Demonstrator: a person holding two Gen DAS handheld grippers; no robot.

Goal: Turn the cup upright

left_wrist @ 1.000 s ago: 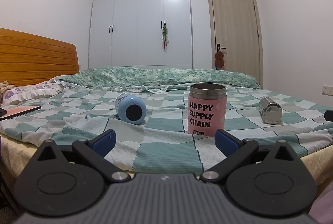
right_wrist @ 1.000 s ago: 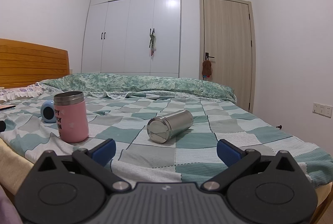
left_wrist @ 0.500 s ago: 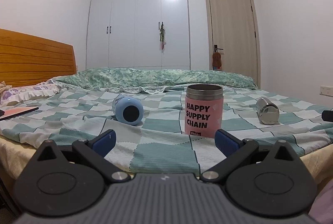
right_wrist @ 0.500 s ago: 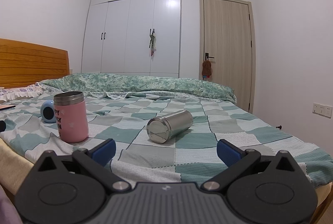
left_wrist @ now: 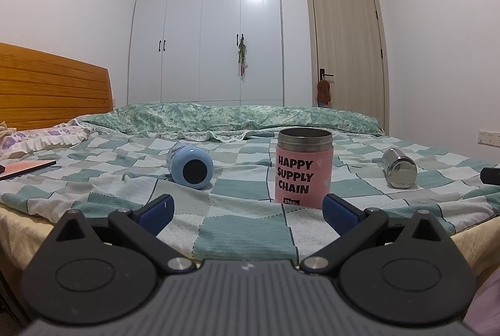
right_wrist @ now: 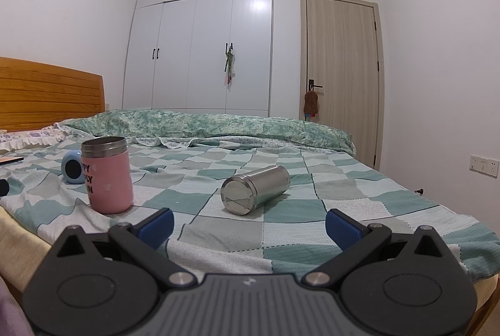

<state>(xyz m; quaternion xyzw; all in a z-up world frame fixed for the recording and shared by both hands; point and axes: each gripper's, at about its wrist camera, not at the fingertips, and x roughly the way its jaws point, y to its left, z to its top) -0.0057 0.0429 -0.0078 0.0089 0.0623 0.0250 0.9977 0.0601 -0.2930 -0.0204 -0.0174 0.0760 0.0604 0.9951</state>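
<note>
Checkered bedding (right_wrist: 281, 229) carries the upright pink cup (right_wrist: 107, 176); right of it the steel cup (right_wrist: 254, 190) lies sideways, awaiting flipping. Left gripper (left_wrist: 247, 209) and right gripper (right_wrist: 248, 222) hover spread, empty.

A bed (left_wrist: 243, 229) under a green checked sheet. On it, the pink cup (left_wrist: 303, 168) stands upright; the blue cup (left_wrist: 190, 168) lies left of it, the steel cup (left_wrist: 399, 168) on its side well to the right, a folded quilt (left_wrist: 231, 118) behind, a pillow (left_wrist: 37, 140) far left.
</note>
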